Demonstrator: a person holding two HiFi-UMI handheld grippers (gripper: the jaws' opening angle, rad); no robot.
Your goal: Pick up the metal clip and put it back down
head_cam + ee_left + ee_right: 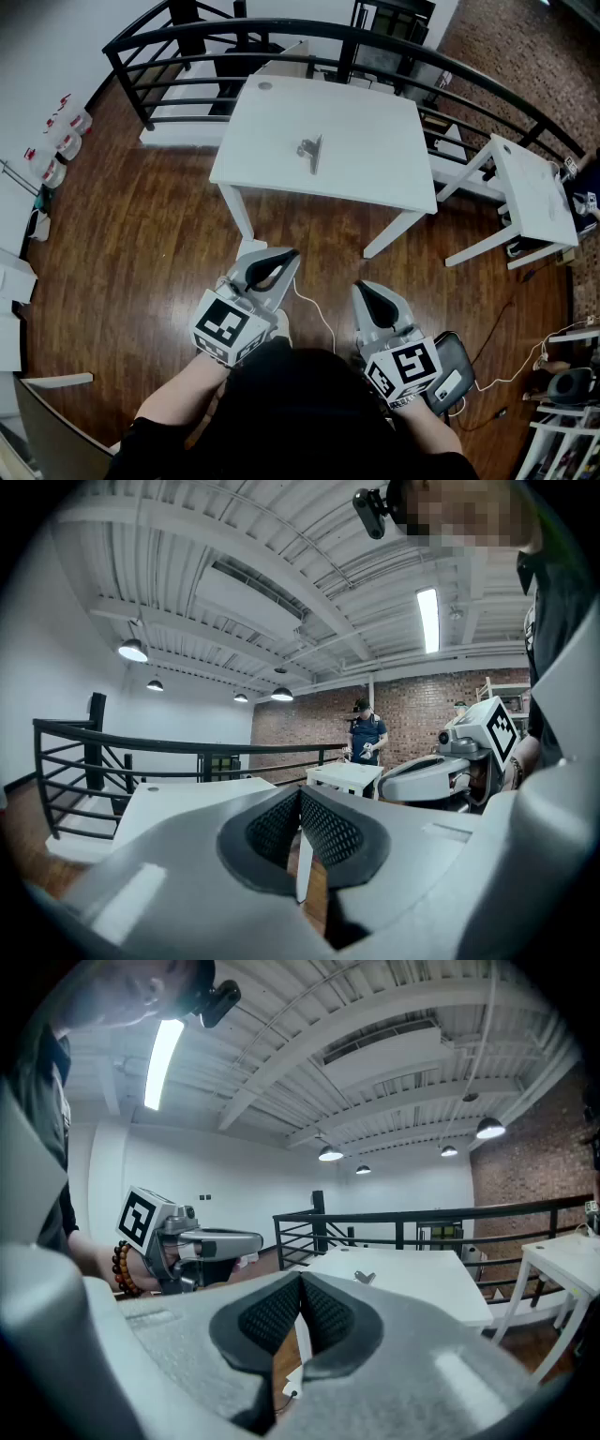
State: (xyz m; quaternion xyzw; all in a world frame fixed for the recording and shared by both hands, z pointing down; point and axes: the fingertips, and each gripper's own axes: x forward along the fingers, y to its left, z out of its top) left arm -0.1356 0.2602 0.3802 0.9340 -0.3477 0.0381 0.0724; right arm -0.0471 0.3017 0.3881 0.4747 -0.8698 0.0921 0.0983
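Head view, left gripper [285, 256]: held low in front of the person, jaws together, nothing between them
Head view, right gripper [365, 287]: beside the left one and slightly further back, tip appears closed, nothing carried
Head view, metal clip [310, 150]: lies on the white table [375, 178], well ahead of both grippers and roughly between their lines of aim; nothing touches it
Head view, surroundings: wood floor [141, 253] separates the grippers from the table; a black railing [281, 33] runs beyond it; a smaller white table [534, 197] stands off to the right of the right gripper
Left gripper view, jaws: the ribbed pads meet along their front edge, so the gripper is closed on nothing
Left gripper view, ahead: the table edge lies ahead and to the left; the clip cannot be made out here; a person [366, 733] stands far beyond near a brick wall
Right gripper view, jaws: pads pressed together at the tip, with no object in the gap
Right gripper view, metal clip [365, 1278]: visible on the tabletop ahead, just right of the jaw line, well apart from the tip
Task progress: judged as not started; the clip rests untouched on the table
Steps remaining: close the distance to the table, open one gripper, close it on the clip, lift it, set it back down, release
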